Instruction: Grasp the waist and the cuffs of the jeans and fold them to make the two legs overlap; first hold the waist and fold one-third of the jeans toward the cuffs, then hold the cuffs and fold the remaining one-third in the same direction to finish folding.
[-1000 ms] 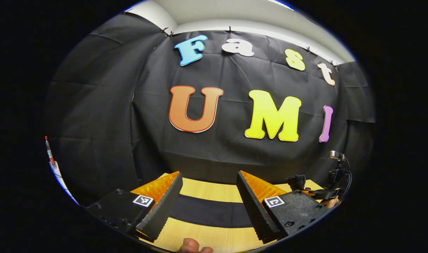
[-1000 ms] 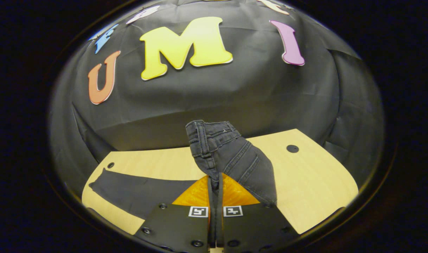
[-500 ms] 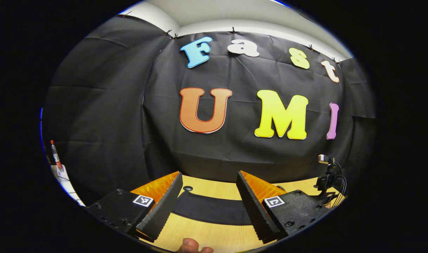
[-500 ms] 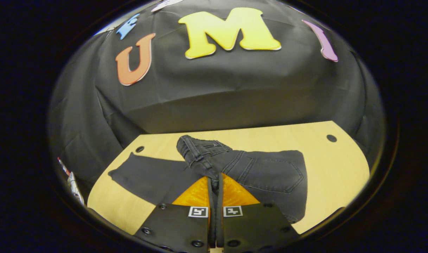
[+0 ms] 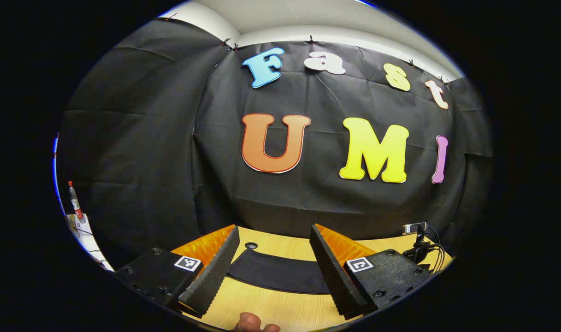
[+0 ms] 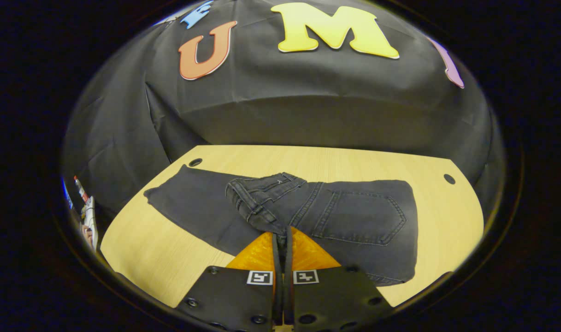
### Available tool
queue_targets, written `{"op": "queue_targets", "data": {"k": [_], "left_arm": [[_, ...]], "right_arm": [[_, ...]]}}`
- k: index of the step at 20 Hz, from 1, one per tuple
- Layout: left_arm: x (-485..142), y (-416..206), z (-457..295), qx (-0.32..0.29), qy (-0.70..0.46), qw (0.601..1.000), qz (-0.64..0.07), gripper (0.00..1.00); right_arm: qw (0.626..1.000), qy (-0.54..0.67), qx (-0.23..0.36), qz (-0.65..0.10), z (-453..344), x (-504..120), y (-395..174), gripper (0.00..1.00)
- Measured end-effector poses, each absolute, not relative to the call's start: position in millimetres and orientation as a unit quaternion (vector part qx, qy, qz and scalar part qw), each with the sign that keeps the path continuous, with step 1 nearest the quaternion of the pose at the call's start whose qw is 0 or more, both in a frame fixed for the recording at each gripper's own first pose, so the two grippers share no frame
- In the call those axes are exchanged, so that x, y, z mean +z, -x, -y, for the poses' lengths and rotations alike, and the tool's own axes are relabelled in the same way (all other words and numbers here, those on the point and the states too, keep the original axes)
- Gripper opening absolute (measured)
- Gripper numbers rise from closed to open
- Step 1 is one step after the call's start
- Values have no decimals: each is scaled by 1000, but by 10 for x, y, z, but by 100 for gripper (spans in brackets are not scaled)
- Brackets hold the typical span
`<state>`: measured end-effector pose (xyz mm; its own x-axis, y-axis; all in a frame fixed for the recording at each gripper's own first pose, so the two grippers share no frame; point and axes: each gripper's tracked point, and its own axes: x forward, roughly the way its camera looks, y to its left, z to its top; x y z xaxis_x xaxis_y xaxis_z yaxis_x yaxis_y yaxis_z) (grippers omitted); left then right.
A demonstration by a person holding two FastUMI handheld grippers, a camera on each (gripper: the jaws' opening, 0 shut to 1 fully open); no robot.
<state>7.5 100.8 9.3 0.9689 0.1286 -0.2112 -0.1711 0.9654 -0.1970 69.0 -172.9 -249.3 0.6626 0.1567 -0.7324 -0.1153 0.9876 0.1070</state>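
Jeans [image 6: 354, 221] waist, partly hidden, pinched in closed right gripper [image 6: 282, 240]; left gripper [image 5: 273, 258] wide apart, empty.

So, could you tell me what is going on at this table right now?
A person is folding dark jeans on a wooden table with two handheld grippers. The right gripper is shut on the waist, which is folded over onto the legs. The left gripper is open above the table, holding nothing, with a jeans leg lying flat ahead of it. The cuff end lies flat, not yet folded.
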Motion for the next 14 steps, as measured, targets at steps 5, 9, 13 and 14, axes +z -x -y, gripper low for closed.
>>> {"op": "queue_targets", "data": {"k": [5,9,13,14], "left_arm": [[-120,-103,-1024,78,134,981,-112,99],[-574,-174,-1065,89,217,960,-150,99],[-1258,-222,-1124,117,346,909,-201,99],[-1424,-255,-1190,130,370,896,-208,99]], "right_arm": [[907,-56,119,-401,1572,-2338,-620,76],[927,-47,137,-345,1648,-1721,-675,95],[958,-55,112,-260,2015,-897,-820,96],[964,-62,103,-238,2103,-697,-854,96]]}}
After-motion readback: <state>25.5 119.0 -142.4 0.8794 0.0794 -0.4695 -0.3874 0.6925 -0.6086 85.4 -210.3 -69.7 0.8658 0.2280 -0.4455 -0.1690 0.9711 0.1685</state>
